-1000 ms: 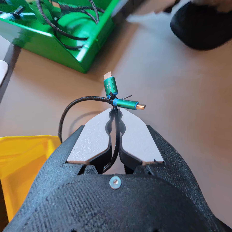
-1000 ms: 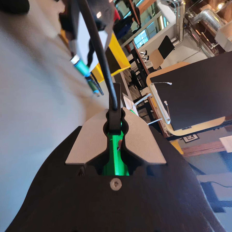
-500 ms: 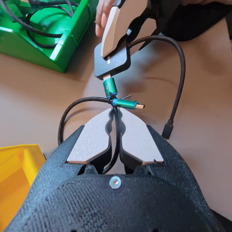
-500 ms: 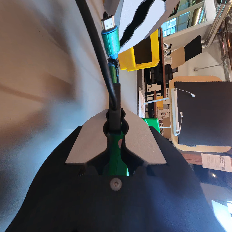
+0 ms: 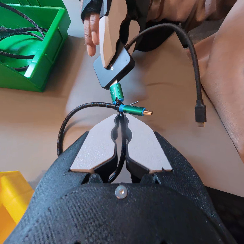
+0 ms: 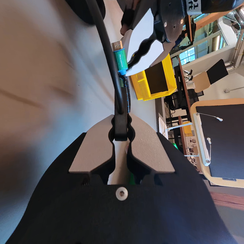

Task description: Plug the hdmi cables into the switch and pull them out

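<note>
— Step? Plugging in: left gripper [image 5: 120,116] clamped on braided HDMI cable [image 5: 122,145], green plug [image 5: 116,92] entering switch [image 5: 113,68] at twelve o'clock.
— Right gripper [image 6: 120,118]? Shut on switch. Next: straight push, probably.

1. Just ahead of the left tool [image 5: 120,116] tips, the green plug [image 5: 116,93] of the hdmi cable [image 5: 122,142] carries pale lettering along its shell; the words are not given here.
2. Farther ahead, the black switch [image 5: 118,71] bears a white printed mark, half hidden under a grey finger.
3. Ahead of the right tool [image 6: 120,116], a second green plug [image 6: 120,60] has white script lettering along its side.
4. Up and to the right of the right tool, a grey band [image 6: 193,6] on the left tool's body shows dark characters, cut off by the frame edge.
5. Right of the right tool, printed sheets [image 6: 191,143] in the background are too small to read.
</note>
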Action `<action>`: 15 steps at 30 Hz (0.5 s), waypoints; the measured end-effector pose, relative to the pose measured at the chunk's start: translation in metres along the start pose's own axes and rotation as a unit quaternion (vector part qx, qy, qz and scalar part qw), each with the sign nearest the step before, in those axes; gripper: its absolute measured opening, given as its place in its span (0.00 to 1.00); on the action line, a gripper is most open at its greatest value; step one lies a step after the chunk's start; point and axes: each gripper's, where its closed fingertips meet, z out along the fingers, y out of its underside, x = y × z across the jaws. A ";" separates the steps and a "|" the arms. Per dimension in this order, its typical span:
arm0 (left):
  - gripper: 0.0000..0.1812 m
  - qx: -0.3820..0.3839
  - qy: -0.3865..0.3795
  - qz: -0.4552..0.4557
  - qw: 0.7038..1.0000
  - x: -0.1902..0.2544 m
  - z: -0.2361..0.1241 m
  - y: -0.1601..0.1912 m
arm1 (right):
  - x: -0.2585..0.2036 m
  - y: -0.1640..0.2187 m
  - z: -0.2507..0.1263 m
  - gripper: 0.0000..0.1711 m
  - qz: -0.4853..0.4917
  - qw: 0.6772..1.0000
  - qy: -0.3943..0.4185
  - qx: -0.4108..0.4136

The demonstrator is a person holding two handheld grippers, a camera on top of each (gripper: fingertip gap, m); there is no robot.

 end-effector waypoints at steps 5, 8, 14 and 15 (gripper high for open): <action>0.03 -0.001 0.007 -0.015 1.000 0.001 0.005 0.001 | -0.003 -0.002 -0.003 0.08 -0.007 1.000 -0.005 -0.003; 0.04 0.010 -0.014 -0.045 0.999 -0.009 0.004 -0.001 | 0.001 -0.005 -0.006 0.08 -0.001 1.000 0.005 0.004; 0.03 0.014 -0.024 -0.085 0.996 -0.014 0.011 -0.004 | 0.001 -0.002 -0.007 0.08 -0.043 0.999 0.012 -0.023; 0.03 0.008 -0.023 -0.083 0.996 -0.013 0.014 -0.001 | -0.002 -0.004 -0.007 0.08 -0.041 0.999 0.008 -0.017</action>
